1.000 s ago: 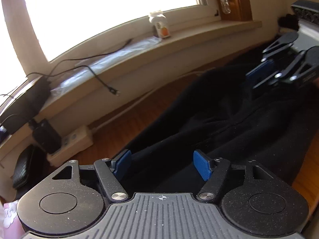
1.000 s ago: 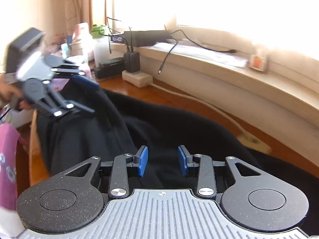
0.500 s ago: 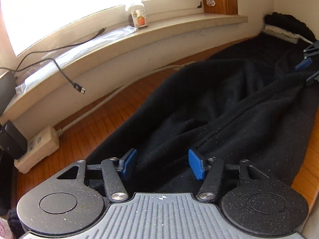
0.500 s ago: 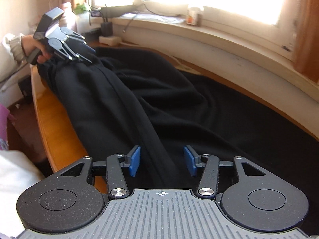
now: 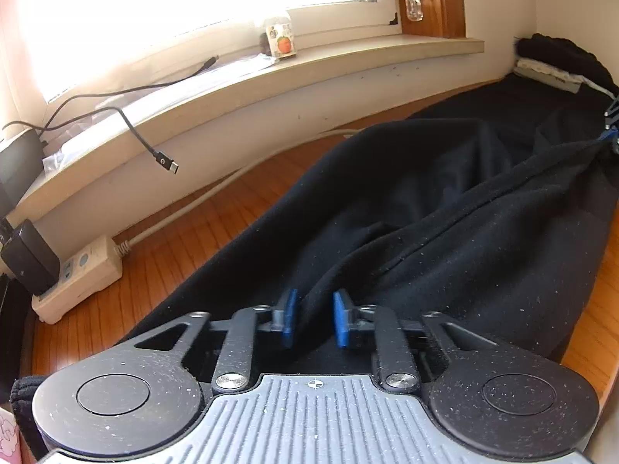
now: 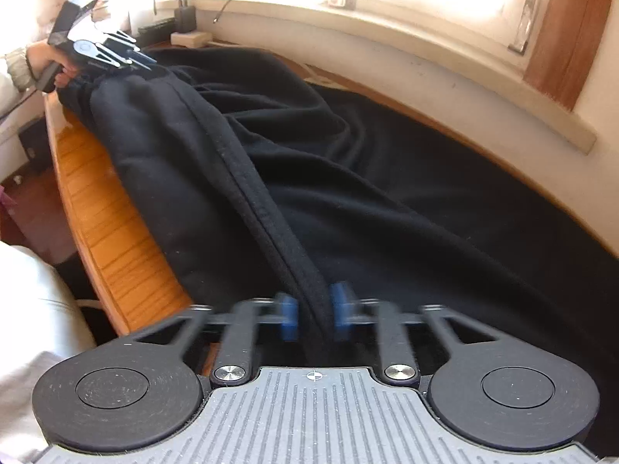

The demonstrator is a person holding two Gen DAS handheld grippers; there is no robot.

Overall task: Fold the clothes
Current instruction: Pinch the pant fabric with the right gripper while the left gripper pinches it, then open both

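1. Garment first: black trousers (image 5: 445,208) lie lengthwise on the wooden table (image 5: 162,270), below the window sill (image 5: 309,69).
2. Left gripper (image 5: 314,315) has just been closing; its blue pads now pinch a raised fold of the fabric at one end.
3. Right gripper (image 6: 312,311) has likewise just been closing and now clamps the stitched seam ridge at the other end.
4. A hand (image 6: 46,60) holding the left gripper shows in the right wrist view.
5. Writing: a small jar (image 5: 281,38) on the sill bears an orange fruit picture; its text is too small to read.
6. A black cable (image 5: 143,143) hangs off the sill, and a white power strip (image 5: 83,274) with a black adapter (image 5: 29,257) sits on the table.
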